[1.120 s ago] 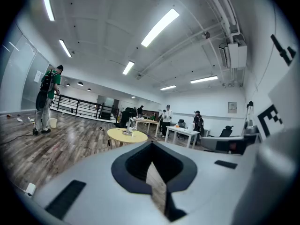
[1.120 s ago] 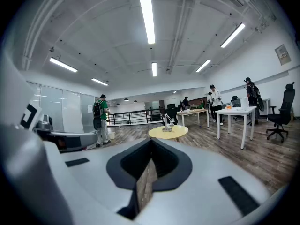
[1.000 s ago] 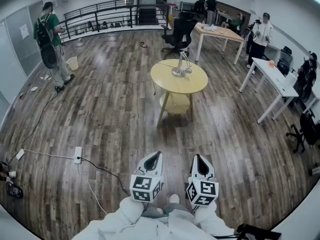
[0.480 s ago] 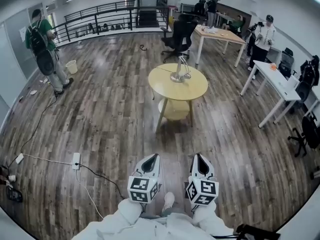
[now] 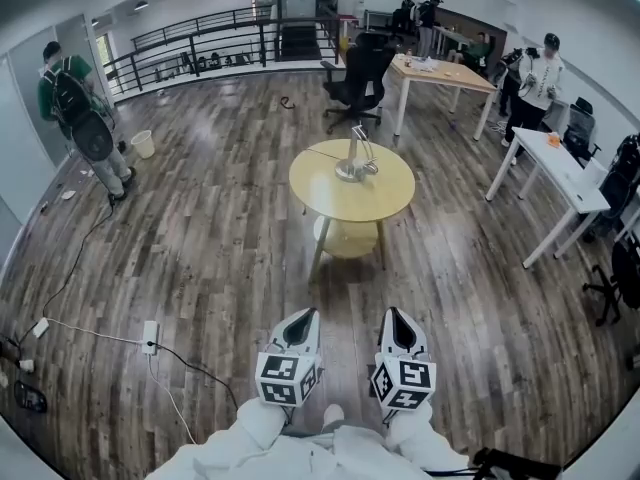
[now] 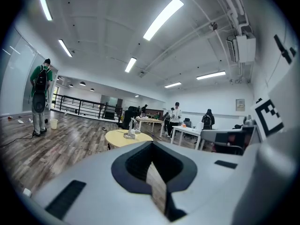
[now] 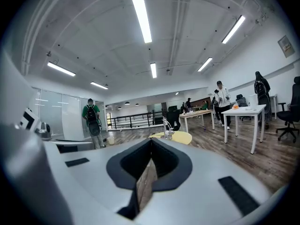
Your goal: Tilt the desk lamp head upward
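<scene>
Closer now, the desk lamp (image 5: 355,155) at the table's (image 5: 330,196) far edge is not yet reached; left gripper (image 5: 311,311) and right gripper (image 5: 393,313) are closed, empty.

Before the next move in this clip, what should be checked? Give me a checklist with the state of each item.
1. Lamp located: ok, it stands on the round table.
2. Lamp within reach: not ok, floor separates both grippers from the table.
3. Left gripper empty: ok, jaws together on nothing.
4. Right gripper empty: ok, jaws together on nothing.
5. Jaws open to grasp: not ok, both shut.
6. Head tilt: cannot tell, the lamp is too small to read.
</scene>
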`<action>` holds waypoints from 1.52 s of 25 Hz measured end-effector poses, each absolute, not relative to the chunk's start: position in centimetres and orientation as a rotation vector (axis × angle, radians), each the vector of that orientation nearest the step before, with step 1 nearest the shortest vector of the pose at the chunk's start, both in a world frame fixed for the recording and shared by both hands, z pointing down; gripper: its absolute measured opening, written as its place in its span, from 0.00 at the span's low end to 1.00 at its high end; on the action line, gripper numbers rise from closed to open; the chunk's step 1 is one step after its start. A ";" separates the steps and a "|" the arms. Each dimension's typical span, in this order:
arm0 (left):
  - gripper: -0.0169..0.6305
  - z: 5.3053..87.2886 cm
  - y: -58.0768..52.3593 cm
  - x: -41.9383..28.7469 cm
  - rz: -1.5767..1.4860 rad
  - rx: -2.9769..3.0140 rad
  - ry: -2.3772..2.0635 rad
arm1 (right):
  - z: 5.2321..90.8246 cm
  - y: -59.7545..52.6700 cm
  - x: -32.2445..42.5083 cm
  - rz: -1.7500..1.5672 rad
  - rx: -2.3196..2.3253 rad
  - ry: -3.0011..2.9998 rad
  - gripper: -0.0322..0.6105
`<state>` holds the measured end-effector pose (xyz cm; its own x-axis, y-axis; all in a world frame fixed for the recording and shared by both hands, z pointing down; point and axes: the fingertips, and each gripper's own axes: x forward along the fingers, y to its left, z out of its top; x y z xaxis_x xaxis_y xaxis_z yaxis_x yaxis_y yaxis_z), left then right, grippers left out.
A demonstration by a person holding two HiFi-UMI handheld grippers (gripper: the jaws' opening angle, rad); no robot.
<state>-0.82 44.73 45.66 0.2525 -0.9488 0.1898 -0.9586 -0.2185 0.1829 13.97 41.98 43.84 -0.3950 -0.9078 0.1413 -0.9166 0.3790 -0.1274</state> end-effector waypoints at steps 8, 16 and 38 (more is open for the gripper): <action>0.03 46.5 37.7 1.0 0.053 2.238 -1.794 | 45.3 35.0 15.3 0.310 1.644 -2.578 0.07; 0.03 46.8 32.1 1.5 0.077 2.241 -1.790 | 46.5 30.0 15.1 0.352 1.616 -2.580 0.07; 0.03 46.9 12.0 -3.9 0.087 2.309 -1.738 | 47.3 10.9 10.3 0.378 1.685 -2.534 0.07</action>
<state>-3.88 12.00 46.88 0.2868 -0.9377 0.1960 -0.9526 -0.2575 0.1618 10.33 10.90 47.34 -0.3944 -0.8975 0.1971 -0.9160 0.3668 -0.1626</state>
